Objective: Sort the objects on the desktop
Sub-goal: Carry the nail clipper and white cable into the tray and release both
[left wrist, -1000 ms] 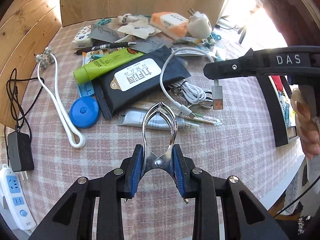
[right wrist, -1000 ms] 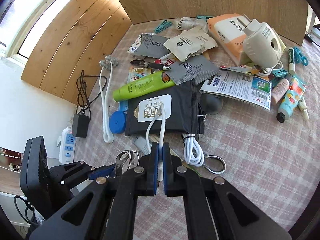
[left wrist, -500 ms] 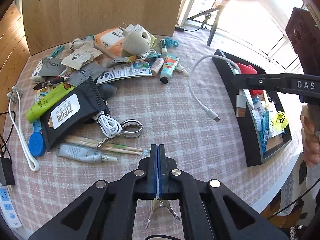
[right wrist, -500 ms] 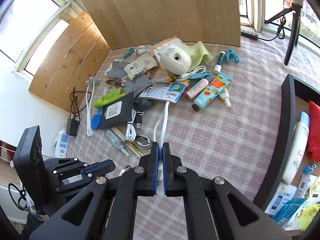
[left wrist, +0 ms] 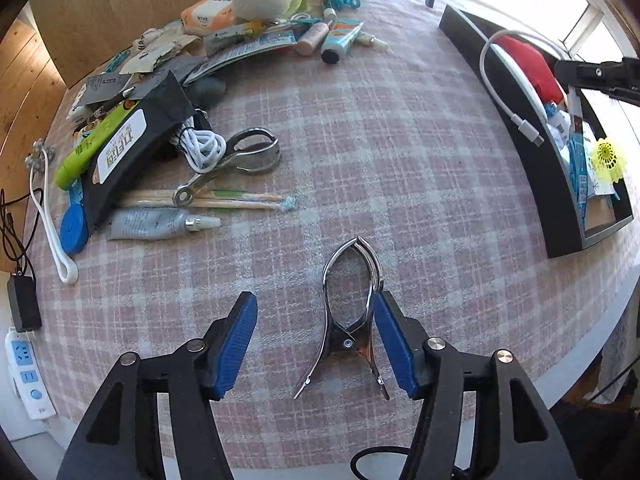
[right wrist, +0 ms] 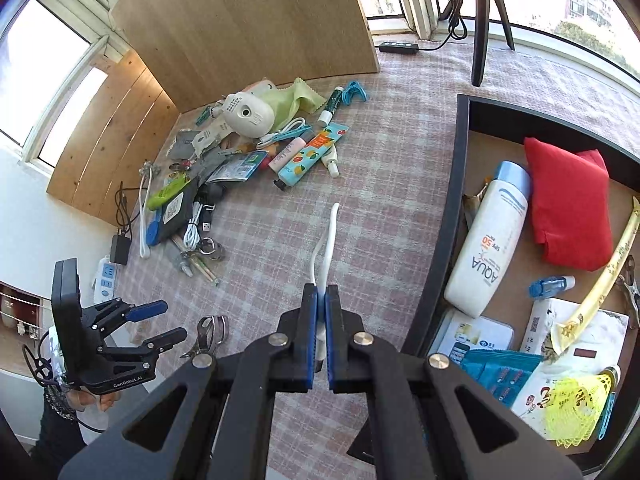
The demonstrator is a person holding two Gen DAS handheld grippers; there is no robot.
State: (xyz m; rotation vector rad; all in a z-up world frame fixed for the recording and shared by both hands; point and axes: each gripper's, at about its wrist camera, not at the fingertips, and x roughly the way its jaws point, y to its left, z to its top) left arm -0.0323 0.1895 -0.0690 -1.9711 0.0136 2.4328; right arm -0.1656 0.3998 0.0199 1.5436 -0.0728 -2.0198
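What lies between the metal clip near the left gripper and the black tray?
Only bare checked cloth lies between the clip and the tray, in the left wrist view.

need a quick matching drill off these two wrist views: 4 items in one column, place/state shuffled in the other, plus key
Items
1. metal clip
2. white cable
3. sunscreen bottle
4. grey tube

Place or state
A. lying in the black tray
B. clamped in the right gripper
C. on the cloth between the opening fingers of the left gripper, not pressed by both pads
D. at the near edge of the clutter pile, beside the blue disc

Pairs: 1-C, 2-B, 3-A, 4-D
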